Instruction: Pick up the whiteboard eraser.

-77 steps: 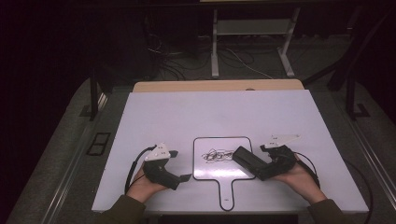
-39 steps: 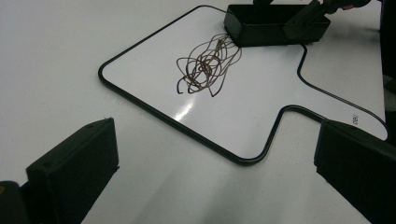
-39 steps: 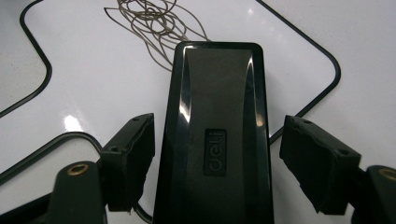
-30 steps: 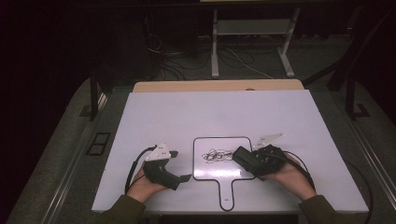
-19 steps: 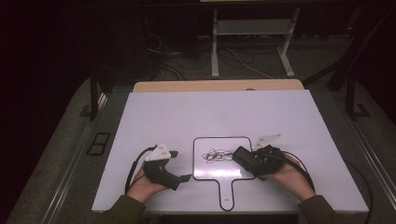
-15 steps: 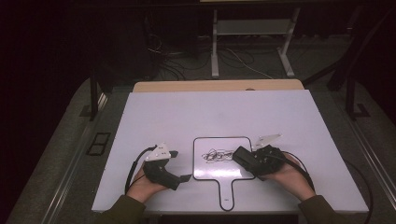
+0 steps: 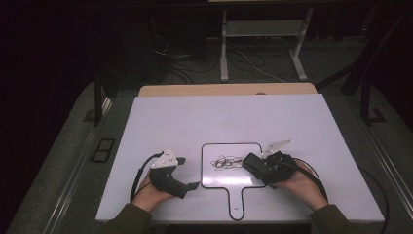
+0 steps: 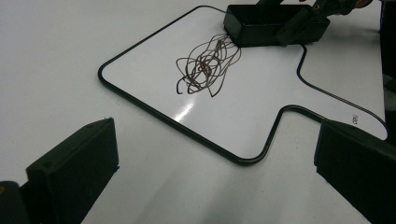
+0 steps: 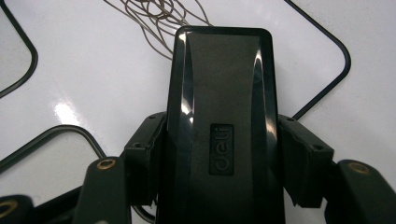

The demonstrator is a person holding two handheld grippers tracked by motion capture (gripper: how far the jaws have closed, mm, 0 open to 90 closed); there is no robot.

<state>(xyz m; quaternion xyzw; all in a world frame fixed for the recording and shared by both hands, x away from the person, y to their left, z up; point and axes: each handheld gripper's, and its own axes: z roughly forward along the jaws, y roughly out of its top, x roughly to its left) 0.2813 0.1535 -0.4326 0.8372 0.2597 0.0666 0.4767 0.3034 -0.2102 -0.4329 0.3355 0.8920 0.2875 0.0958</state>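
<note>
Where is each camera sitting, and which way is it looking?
High view: sits above the person's side, looks forward and down on the white table; both hands and forearms show, with the left tool and right tool.
Left gripper view: rides the left tool, looks past its two open jaws at the small whiteboard and scribble.
Right gripper view: rides the right tool, looks along its jaws, shut on the black eraser.
All three share the whiteboard, scribble and eraser.

- Left claw (image 7: 187, 185): matte black body, with a pale grey three-cornered plate on top.
- A black cable loops from its back.
- Right claw (image 9: 223, 154): black jaws with brass-coloured screws.
- Dark olive sleeves (image 7: 127, 222) cover both forearms.
</note>
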